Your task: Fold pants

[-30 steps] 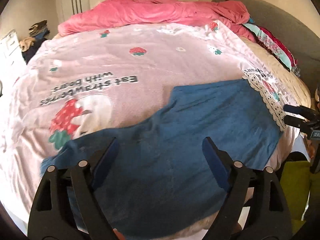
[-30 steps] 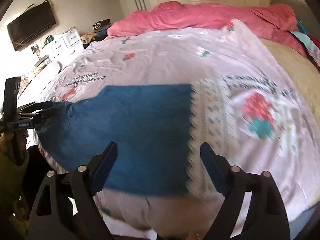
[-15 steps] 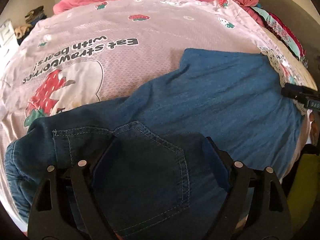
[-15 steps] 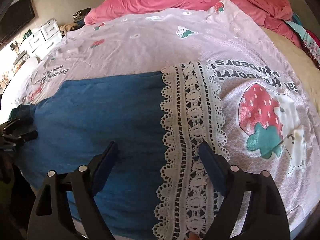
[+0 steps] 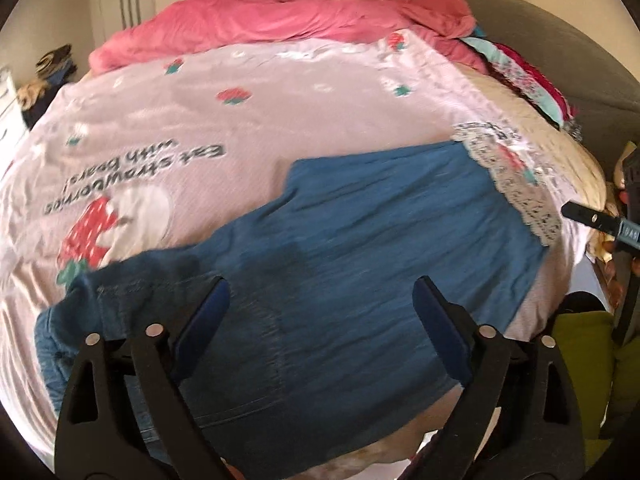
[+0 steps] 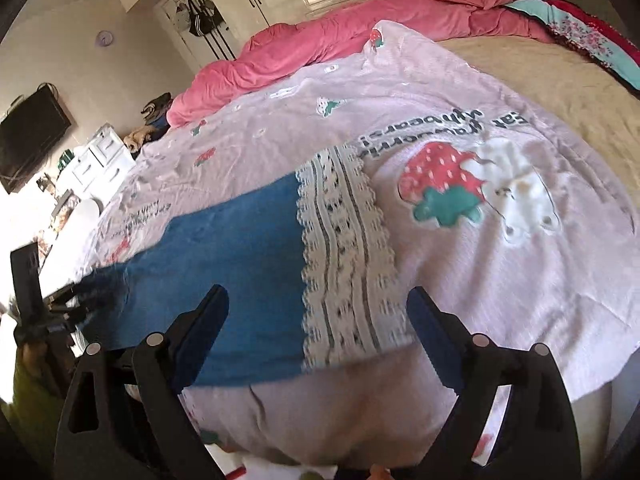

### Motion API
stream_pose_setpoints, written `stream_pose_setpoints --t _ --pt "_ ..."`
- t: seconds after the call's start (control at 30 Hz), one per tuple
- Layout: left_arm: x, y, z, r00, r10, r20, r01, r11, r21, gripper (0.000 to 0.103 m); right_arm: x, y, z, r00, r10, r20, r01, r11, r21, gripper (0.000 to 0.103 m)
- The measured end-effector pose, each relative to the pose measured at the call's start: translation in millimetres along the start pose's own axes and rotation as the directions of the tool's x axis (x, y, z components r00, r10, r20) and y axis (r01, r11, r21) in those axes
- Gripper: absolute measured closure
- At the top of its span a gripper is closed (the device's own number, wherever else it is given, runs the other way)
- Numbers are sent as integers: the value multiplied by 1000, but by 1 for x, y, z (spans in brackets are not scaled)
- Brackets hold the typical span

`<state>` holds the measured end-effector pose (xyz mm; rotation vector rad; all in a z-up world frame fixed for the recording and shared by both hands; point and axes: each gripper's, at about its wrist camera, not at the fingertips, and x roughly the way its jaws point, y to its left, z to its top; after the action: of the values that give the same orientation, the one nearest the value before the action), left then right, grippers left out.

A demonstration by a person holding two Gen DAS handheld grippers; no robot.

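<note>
Blue denim pants (image 5: 360,248) lie flat across a pink strawberry blanket (image 5: 280,100), waist at the lower left, legs running right to a white lace hem (image 5: 516,184). My left gripper (image 5: 320,286) hovers over the seat and back pocket. Its jaws are opening and the pads touch no cloth. In the right wrist view the lace hem (image 6: 344,248) borders the blue leg (image 6: 232,264) near the bed's front edge. My right gripper (image 6: 318,294) hangs above that hem, jaws opening, gripping nothing. Each gripper shows at the other view's edge: the right gripper (image 5: 592,220) and the left gripper (image 6: 60,308).
A crumpled pink duvet (image 5: 280,20) lies along the far side of the bed. Patterned clothes (image 5: 520,76) are piled against a grey headboard (image 5: 560,40). White drawers (image 6: 100,160) and a wall TV (image 6: 32,132) stand beyond the bed. A green sleeve (image 5: 580,340) is close by.
Both grippers dipped close to the pants half a second ago and have drawn back since. The right view has rolled. Both pairs of jaws stand slightly wider.
</note>
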<state>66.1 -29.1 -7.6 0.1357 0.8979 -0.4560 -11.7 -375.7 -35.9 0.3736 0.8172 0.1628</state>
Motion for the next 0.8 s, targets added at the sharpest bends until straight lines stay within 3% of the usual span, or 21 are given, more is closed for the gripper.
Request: stream_pose_setpoints --t 0.2,0.57,0.8 --pt "5 -21 9 999 -32 2 32 999 40 15 2 -3 -16 999 -21 -32 21 1000 7 13" --pt "13 -38 12 998 -56 -14 57 995 79 9 4 0 -15 999 -41 -31 41 999 4 13" --pt "24 -63 43 998 -66 -13 68 986 151 9 12 -3 -12 999 -38 -33 38 999 10 13"
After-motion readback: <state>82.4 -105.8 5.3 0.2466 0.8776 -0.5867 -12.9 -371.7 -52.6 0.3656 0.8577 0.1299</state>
